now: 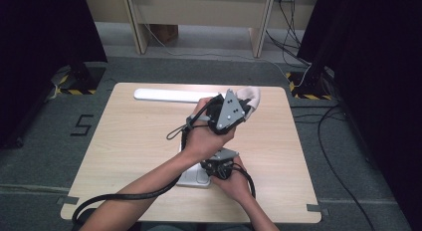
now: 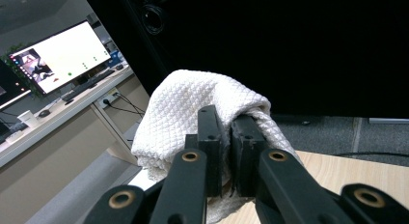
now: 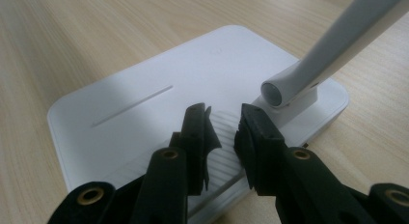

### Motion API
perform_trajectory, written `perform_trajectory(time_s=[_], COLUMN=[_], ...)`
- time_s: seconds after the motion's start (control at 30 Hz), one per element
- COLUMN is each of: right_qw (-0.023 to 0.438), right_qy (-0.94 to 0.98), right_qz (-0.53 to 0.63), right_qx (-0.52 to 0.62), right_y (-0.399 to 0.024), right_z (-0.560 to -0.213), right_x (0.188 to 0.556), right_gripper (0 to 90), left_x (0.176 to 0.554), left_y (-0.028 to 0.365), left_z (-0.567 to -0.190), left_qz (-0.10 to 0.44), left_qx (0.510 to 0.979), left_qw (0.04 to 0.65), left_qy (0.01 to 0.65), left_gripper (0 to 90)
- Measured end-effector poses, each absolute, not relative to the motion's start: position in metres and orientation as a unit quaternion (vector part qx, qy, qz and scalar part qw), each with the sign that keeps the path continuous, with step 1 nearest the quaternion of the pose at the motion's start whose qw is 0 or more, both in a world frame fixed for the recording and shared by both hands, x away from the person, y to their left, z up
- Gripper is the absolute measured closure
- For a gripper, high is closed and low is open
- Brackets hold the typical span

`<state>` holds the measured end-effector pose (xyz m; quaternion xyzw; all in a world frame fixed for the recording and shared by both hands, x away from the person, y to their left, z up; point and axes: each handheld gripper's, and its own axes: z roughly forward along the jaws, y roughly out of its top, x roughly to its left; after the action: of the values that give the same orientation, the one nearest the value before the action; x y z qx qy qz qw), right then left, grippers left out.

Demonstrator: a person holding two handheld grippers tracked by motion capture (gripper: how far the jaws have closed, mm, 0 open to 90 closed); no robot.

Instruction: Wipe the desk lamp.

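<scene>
white waffle-weave cloth [image 2: 193, 108] is clamped in the left gripper [image 2: 226, 151], raised above the far side of the pale wood table [image 1: 139, 136], bunched with no clear long axis. right gripper [image 3: 224, 137], jaws apart, rests on the lamp's smooth rounded white base [image 3: 144, 93]; grey carpet beyond.

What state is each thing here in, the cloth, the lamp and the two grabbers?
Cloth: bunched, pinched in the left grabber, held up off the table.
Left grabber: shut on the cloth.
Lamp base: flat on the table.
Lamp arm: hinged at the base, tilted upward.
Right grabber: jaws slightly apart over the lamp base, gripping nothing.
</scene>
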<state>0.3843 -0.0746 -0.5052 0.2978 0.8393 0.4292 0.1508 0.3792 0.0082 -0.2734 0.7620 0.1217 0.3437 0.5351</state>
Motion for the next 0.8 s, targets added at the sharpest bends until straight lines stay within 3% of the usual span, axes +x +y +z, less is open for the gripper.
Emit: perform_trajectory(time_s=[0.8], right_qw=[0.15], right_qy=[0.839], right_qz=[0.428], right_qx=[0.299], right_y=[-0.074], right_z=[-0.505], right_x=[0.384], right_gripper=[72.8], left_x=[0.369], left_y=[0.014], left_z=[-0.28], left_qz=[0.336], left_qx=[0.761], left_qw=[0.541], left_qy=[0.122], left_gripper=[84.2])
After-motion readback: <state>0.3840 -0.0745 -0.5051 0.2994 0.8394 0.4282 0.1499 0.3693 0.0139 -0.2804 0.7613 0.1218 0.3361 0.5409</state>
